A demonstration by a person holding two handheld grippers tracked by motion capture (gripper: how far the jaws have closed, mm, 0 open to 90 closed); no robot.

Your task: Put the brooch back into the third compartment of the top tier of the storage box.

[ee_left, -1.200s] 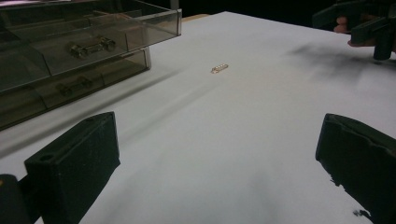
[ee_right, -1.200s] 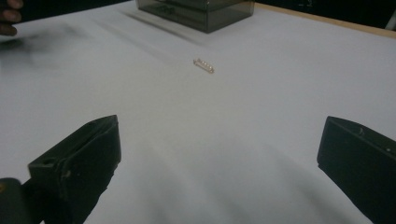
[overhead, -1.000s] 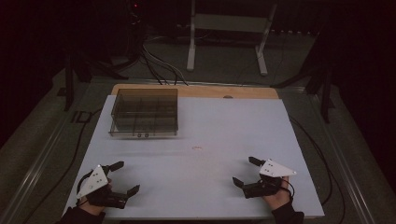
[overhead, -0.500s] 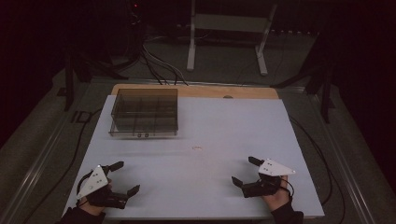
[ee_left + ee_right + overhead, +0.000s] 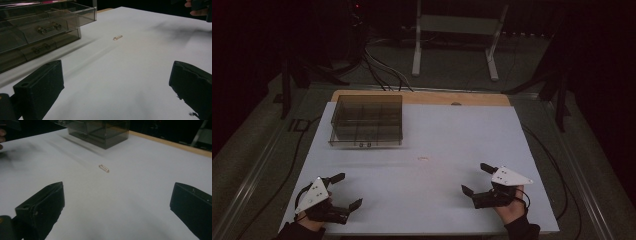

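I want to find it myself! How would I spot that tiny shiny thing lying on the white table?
Start at the white table and find the smoky see-through drawer box near its far left corner. Look toward the middle, in front of the box and a bit right: the small clip lies alone there. It is pale gold, thin and ridged, touching nothing.

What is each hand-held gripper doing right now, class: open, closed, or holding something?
Left hand-held gripper: open, holding nothing, resting near the table's front edge.
Right hand-held gripper: open, holding nothing, short of the small hair clip.
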